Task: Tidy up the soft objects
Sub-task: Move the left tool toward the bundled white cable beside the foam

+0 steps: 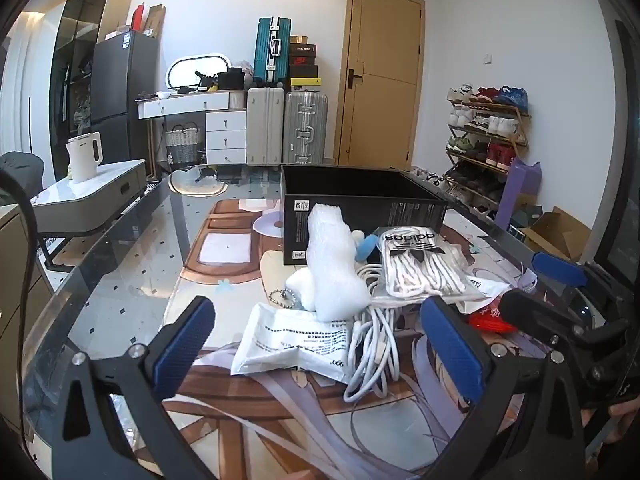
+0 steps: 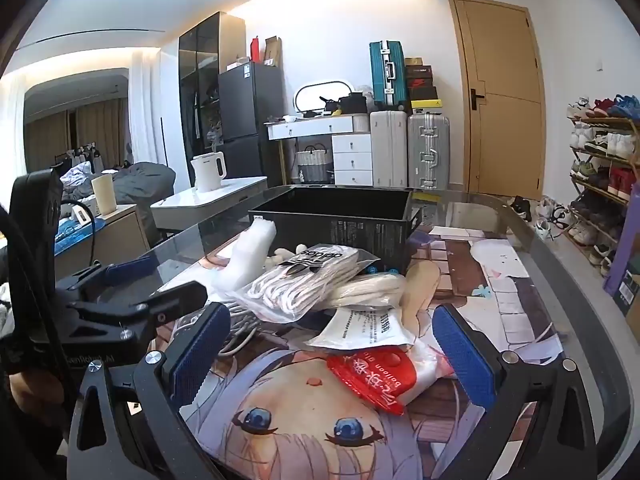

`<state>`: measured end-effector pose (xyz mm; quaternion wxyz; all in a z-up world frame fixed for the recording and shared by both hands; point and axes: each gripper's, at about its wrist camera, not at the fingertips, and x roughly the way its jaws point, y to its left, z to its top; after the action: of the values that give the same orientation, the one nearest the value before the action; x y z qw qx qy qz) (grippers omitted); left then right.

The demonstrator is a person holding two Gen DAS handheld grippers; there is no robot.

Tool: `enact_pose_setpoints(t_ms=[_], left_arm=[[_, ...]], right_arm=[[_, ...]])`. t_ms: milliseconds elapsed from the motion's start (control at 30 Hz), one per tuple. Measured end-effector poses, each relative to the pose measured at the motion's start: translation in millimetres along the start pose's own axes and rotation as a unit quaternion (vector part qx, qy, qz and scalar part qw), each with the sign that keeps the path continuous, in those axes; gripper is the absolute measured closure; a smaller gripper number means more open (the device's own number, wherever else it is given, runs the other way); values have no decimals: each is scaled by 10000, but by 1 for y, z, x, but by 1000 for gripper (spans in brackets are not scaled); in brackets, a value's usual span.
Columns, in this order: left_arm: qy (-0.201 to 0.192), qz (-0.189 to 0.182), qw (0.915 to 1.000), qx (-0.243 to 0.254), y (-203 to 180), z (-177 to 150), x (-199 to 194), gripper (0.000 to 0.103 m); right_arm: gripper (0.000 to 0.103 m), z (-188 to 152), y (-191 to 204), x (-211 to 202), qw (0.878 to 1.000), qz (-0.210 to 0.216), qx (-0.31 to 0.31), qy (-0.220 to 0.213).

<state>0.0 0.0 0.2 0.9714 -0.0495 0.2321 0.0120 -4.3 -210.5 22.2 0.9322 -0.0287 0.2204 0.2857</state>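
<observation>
A pile of soft things lies on the glass table in front of an open black box (image 1: 360, 216) (image 2: 340, 220). It holds a white bubble-wrap bundle (image 1: 332, 268) (image 2: 244, 260), an adidas bag of white laces (image 1: 420, 264) (image 2: 304, 284), a coiled white cable (image 1: 374, 344), a white printed pouch (image 1: 292, 344) (image 2: 368, 328) and a red balloon packet (image 2: 372, 376) (image 1: 486, 322). My left gripper (image 1: 320, 344) is open and empty, just short of the pouch and cable. My right gripper (image 2: 332, 352) is open and empty, its fingers either side of the red packet.
The table carries an anime-print mat (image 2: 304, 432) under the glass. A side table with a white kettle (image 1: 84, 156) stands at the left. Suitcases (image 1: 304, 128), a dresser and a door are behind; a shoe rack (image 1: 484, 140) is at the right.
</observation>
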Motion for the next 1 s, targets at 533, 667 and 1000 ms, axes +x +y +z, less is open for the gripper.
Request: enact_pose_setpoints(t_ms=[533,667,1000], left_arm=[[13,-18,10000,-20,6,2,3,0],[-29,0,10000,-19,2,0,-1,0],[-72,8,10000,-41,5,-1,1,0]], right_arm=[[0,-2,-9,2,9998,-117,80,113],[0,-2,-10,3,9998,-145,87,143],[0,-2,-11,3,9997,-160,69,184]])
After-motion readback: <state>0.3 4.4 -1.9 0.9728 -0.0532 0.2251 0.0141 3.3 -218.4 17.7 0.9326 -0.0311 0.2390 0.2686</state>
